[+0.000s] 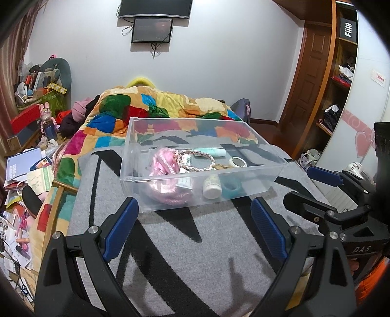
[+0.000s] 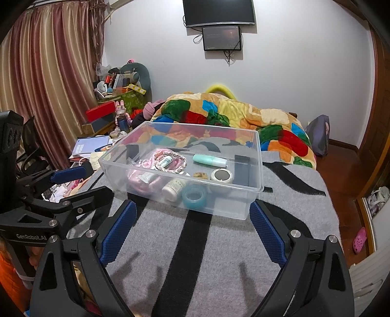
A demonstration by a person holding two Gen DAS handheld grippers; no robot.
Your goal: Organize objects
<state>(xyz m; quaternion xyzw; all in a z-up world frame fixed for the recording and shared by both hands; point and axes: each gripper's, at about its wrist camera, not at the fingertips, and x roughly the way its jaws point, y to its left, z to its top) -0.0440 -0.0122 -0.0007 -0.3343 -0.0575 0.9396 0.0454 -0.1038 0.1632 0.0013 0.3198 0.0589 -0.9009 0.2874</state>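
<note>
Nearest, the left hand-held gripper (image 1: 192,212) hovers over the grey blanket (image 1: 170,243) with black stripes, its blue-padded fingers spread wide and holding nothing. The right hand-held gripper (image 2: 192,214) hangs just beside it, to its right, equally wide and empty; each one shows at the edge of the other's view.

Just past the fingertips a clear plastic box (image 2: 253,192) sits on the blanket, open at the top. Inside, toward the near wall, lie a small white bottle (image 2: 173,189) on its side and a teal tape roll (image 2: 194,197) just beside it. On the left of the box is a pink cord bundle (image 1: 162,168) with a braided bracelet (image 1: 199,158) draped over it. Further in are a mint-green tube (image 2: 209,159) and a round white compact (image 2: 221,175).

Beyond the box, a patchwork quilt (image 1: 156,102) in many colours is heaped across the bed. On the far wall hang two dark screens (image 2: 219,12), one under the other.
</note>
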